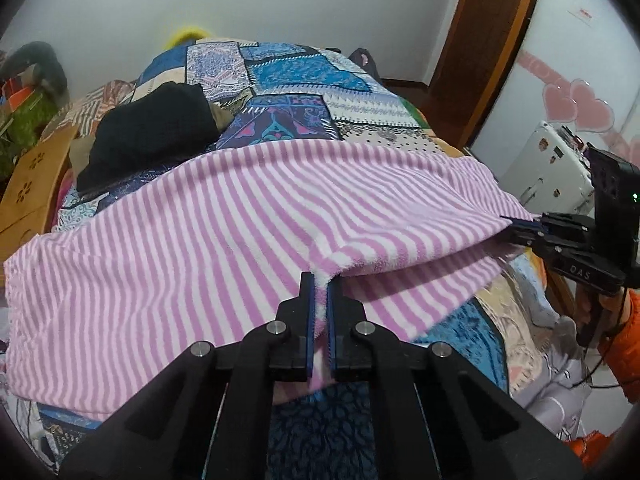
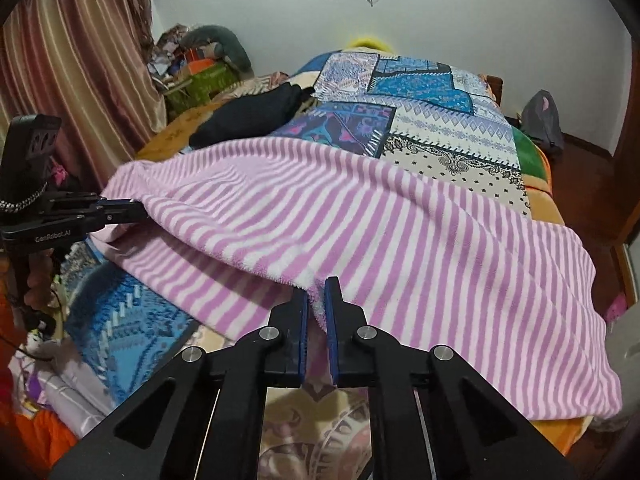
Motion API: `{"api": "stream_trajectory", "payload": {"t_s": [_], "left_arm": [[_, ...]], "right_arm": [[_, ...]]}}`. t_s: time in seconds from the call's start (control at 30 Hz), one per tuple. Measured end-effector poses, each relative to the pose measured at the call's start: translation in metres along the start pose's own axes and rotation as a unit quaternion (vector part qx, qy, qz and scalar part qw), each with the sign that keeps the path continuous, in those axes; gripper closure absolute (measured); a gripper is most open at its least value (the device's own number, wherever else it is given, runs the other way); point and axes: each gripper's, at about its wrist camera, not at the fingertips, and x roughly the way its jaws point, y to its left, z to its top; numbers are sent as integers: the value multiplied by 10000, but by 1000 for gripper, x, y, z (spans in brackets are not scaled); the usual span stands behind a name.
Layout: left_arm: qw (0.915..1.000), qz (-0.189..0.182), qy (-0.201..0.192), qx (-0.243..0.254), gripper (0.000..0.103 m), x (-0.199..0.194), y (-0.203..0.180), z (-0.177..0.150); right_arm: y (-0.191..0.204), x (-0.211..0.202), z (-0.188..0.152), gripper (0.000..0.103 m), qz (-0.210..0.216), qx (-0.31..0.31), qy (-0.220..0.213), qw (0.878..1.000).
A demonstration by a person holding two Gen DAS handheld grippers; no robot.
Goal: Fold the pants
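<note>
The pink and white striped fleece pants [image 1: 224, 216] lie spread across the patchwork bed cover, with one layer folded over another; they also show in the right wrist view [image 2: 400, 232]. My left gripper [image 1: 319, 280] is shut on an edge of the pants near the middle. My right gripper [image 2: 317, 286] is shut on another edge of the same pants. In the left wrist view the right gripper [image 1: 520, 229] pinches the cloth at the right. In the right wrist view the left gripper [image 2: 138, 210] pinches it at the left. The held edge is lifted slightly off the bed.
The patchwork bed cover [image 1: 288, 80] stretches beyond the pants. A black garment [image 1: 148, 128] lies at the far left of the bed [image 2: 248, 112]. A wooden headboard [image 1: 28, 192] stands left. A door frame [image 1: 480, 40] and a white device [image 1: 548, 168] are right. Curtains [image 2: 72, 60] hang at left.
</note>
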Motion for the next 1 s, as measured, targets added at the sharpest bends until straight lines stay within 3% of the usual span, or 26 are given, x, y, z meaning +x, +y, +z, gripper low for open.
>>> {"api": "stream_trajectory", "payload": {"t_s": [0.2, 0.33, 0.57, 0.67, 0.8, 1.0], "left_arm": [[9997, -29, 219, 129, 98, -1, -11, -18], [9992, -76, 384, -29, 98, 7, -10, -29], [9996, -27, 224, -170, 97, -14, 5, -35], [9992, 113, 34, -380, 94, -31, 25, -35], [9959, 468, -242, -731, 83, -56, 64, -34], [9830, 1135, -533, -1339, 79, -86, 149, -25]], "right_arm": [[3, -5, -5, 96, -16, -68, 134, 9999], [-3, 8, -11, 96, 93, 176, 499, 9986], [-10, -4, -14, 96, -66, 323, 660, 9973], [-8, -18, -7, 95, -231, 200, 534, 9981], [-1, -25, 12, 78, -380, 3, 348, 9987], [25, -4, 61, 76, -270, -355, 167, 9989]]}}
